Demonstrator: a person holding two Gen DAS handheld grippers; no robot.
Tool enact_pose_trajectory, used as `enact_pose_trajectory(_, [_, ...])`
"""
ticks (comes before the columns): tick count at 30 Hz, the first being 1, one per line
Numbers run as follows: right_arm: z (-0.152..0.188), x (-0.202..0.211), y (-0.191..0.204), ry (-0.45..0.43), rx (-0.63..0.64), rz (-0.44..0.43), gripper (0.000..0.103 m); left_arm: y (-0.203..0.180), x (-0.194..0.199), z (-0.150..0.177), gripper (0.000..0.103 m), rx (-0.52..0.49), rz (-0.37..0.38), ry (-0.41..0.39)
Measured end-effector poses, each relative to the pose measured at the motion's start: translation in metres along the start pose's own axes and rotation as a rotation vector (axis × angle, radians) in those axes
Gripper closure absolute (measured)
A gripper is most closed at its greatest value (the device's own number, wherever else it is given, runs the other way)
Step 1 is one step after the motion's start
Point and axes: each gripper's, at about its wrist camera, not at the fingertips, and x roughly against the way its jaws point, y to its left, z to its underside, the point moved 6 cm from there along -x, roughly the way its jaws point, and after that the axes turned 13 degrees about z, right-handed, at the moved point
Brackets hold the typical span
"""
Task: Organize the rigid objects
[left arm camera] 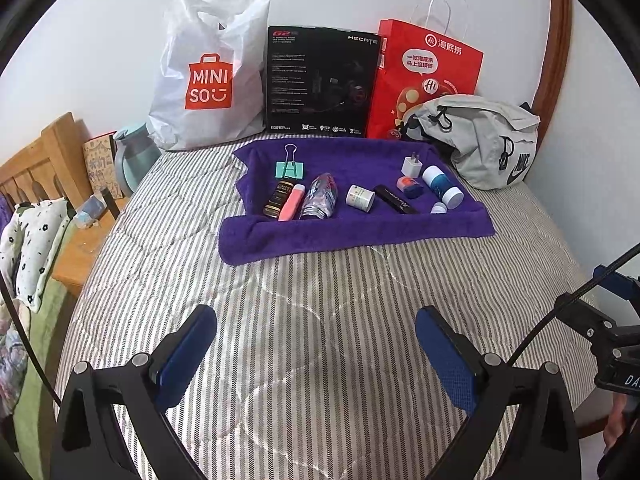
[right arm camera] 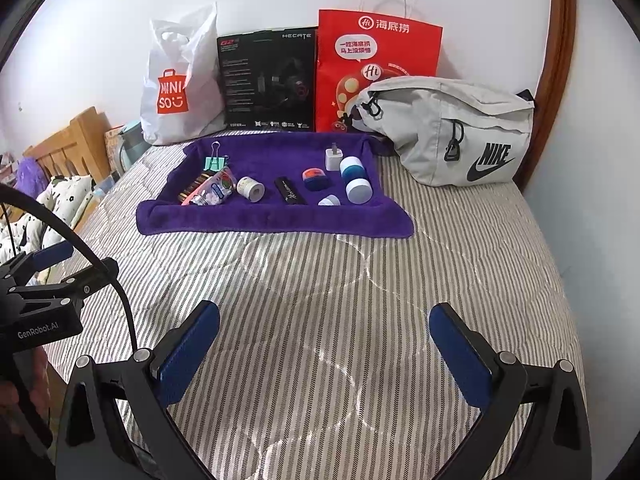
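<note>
Here, the left gripper (left arm camera: 316, 340) and right gripper (right arm camera: 324, 340) are held spread wide and empty above a striped quilt (left arm camera: 320, 300). Well ahead of the fingers, small items are laid out on a purple towel (left arm camera: 360, 232): a teal binder clip (left arm camera: 289, 169), a pink tube (left arm camera: 292, 202), a white charger plug (left arm camera: 412, 166) and a blue-and-white bottle (left arm camera: 442, 186). Beyond these, a MINISO bag (left arm camera: 208, 80), a black HECATE box (left arm camera: 320, 80) and a grey Nike pouch (right arm camera: 456, 132) are seen.
</note>
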Motion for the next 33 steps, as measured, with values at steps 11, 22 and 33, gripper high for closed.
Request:
enact_pose_trajectory(11, [0.0016, -0.0007, -0.0030, 0.004, 0.001, 0.005, 0.000, -0.0028, 0.0000, 0.0021, 0.003, -0.006, -0.004, 0.003])
enact_pose_trajectory(22, [0.0025, -0.0011, -0.0072, 0.007, -0.009, 0.014, 0.000, -0.0025, 0.0002, 0.0030, 0.003, -0.013, -0.011, 0.008])
enact_pose_trajectory(33, [0.0017, 0.0007, -0.0090, 0.006, -0.011, 0.017, 0.000, -0.0038, 0.0006, 0.0027, 0.003, -0.015, -0.007, 0.006])
